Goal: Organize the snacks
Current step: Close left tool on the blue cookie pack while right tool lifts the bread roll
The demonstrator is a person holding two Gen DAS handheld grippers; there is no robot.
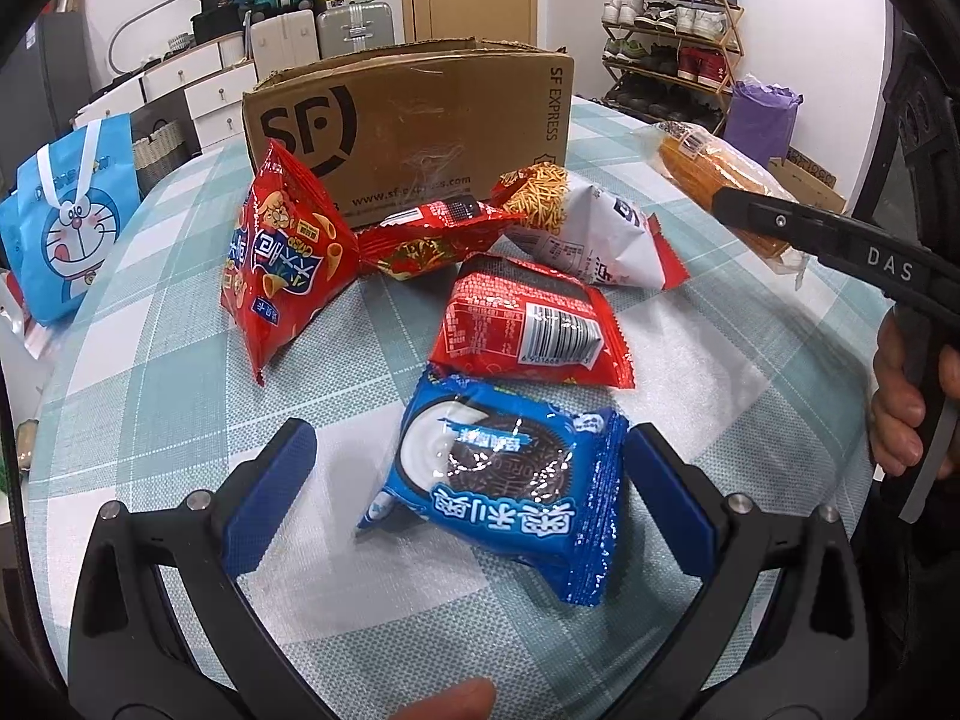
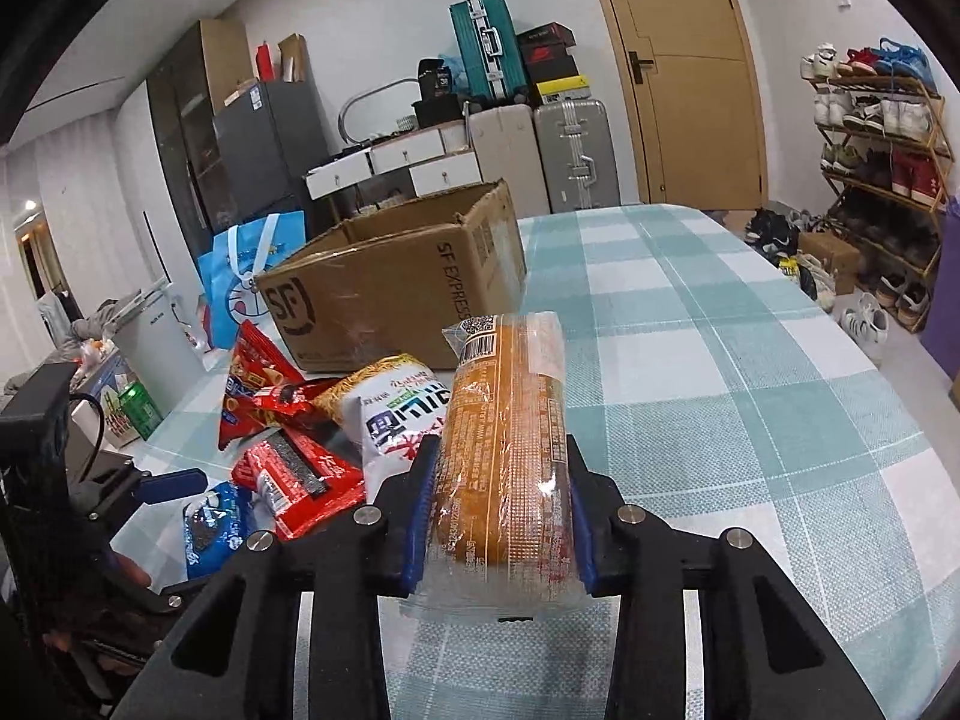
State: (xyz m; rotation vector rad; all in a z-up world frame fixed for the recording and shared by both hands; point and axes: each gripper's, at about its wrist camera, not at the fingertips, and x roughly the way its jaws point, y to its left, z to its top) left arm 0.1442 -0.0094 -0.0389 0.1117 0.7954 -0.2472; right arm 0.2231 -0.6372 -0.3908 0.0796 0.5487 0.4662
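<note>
My right gripper is shut on a long orange cake pack in clear wrap, lifted off the checked tablecloth. In the left wrist view that pack hangs at the right, above the table. My left gripper stands open around a blue Oreo pack that lies flat, and the pads do not press it. Behind it lie a red biscuit pack, a white noodle-snack bag, a small red pack and a red chips bag. An open SF cardboard box stands behind them.
A blue cartoon tote bag stands off the table's left edge. Suitcases, drawers and a door line the far wall. A shoe rack is at the right. Bare cloth stretches right of the box.
</note>
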